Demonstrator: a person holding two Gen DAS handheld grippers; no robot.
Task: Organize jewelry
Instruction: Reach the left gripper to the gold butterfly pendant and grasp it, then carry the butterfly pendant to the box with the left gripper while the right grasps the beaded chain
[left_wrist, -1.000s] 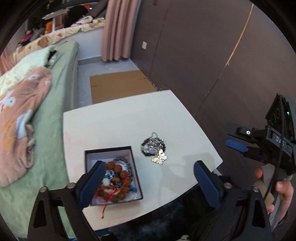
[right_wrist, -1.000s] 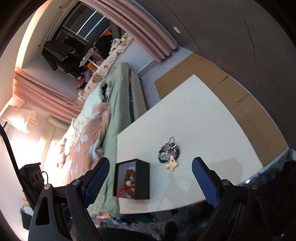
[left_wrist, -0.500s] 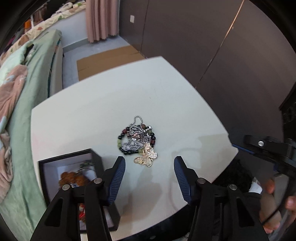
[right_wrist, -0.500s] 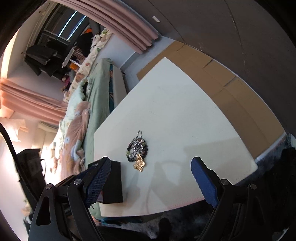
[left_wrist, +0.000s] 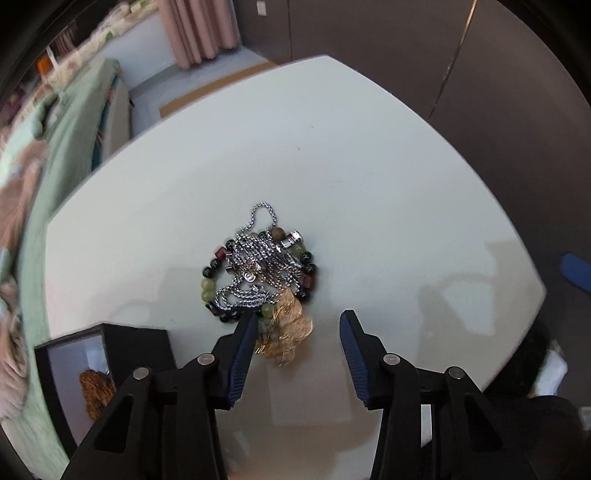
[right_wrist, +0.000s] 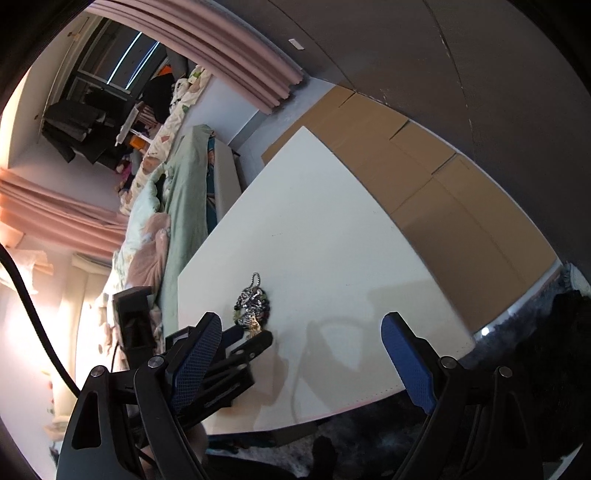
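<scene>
Silver chain links are gleaming at the centre of the left wrist view, where a tangled pile of jewelry (left_wrist: 260, 275) is lying on a white table (left_wrist: 369, 206). The silver chain (left_wrist: 258, 254) is heaped over a beaded bracelet (left_wrist: 308, 275) of green, black and dark red beads, and a gold filigree pendant (left_wrist: 286, 332) is touching the pile's lower edge. Only this view is showing the black jewelry box (left_wrist: 136, 343) in the lower left of the frame, open, with brown beads (left_wrist: 96, 389) inside.

The right wrist view is showing the same pile (right_wrist: 252, 306) small, left of centre, and it alone is showing the cardboard (right_wrist: 436, 192) on the floor beyond the table, the pink curtains (right_wrist: 236, 70) and the green bedding (right_wrist: 184, 206) at upper left.

The left gripper (left_wrist: 297, 325) is hovering low over the table with its blue-padded jaws apart, the left one just beside the pendant, the pendant sitting between them. In the right wrist view it (right_wrist: 251, 338) is appearing at lower left, tilting down toward the pile.

The right gripper (right_wrist: 301, 332) is hanging wide apart above the table's near edge, holding nothing, well away from the pile.
</scene>
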